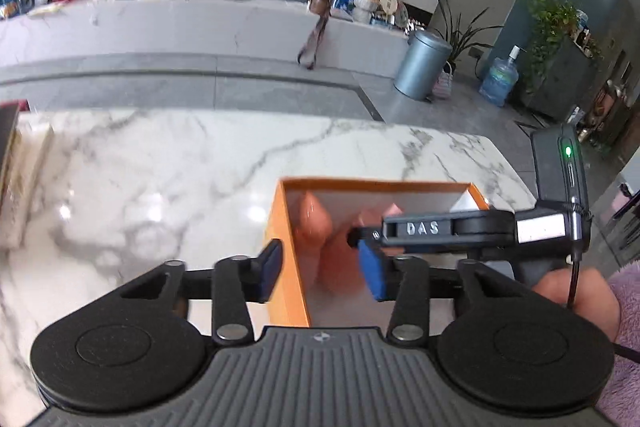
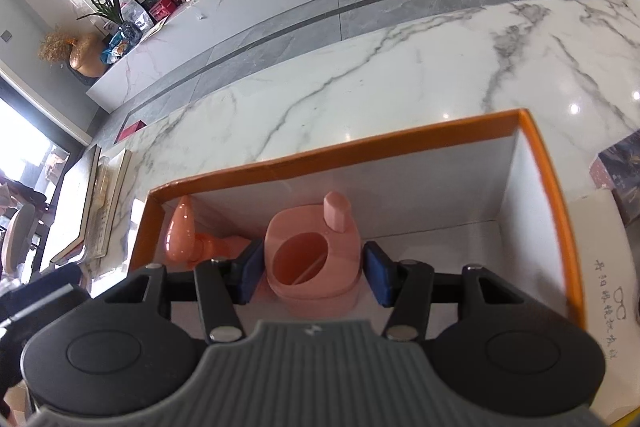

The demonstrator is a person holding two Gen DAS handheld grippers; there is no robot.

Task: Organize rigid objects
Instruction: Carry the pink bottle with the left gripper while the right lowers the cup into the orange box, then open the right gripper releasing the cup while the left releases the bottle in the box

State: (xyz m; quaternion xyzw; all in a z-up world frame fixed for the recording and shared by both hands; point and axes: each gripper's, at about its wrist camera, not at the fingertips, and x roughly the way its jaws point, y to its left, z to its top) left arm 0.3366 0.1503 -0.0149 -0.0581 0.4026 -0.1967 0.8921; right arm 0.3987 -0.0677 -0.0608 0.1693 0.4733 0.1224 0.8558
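Observation:
An orange box (image 2: 384, 141) with a white inside sits on the marble table. In the right wrist view a pink holder (image 2: 316, 259) with a round hole and a small peg stands inside it, and a pink-orange handled object (image 2: 182, 233) lies in the box's left corner. My right gripper (image 2: 314, 275) is inside the box, its blue pads on either side of the holder with small gaps. My left gripper (image 1: 322, 269) is open and straddles the box's left wall (image 1: 286, 247). The right gripper also shows in the left wrist view (image 1: 440, 229), over the box.
Books (image 2: 96, 203) lie at the table's left end. A patterned dark box (image 2: 620, 175) and a white lid with printed writing (image 2: 608, 287) lie right of the orange box. The marble table (image 2: 400, 75) stretches beyond the box, with grey floor behind.

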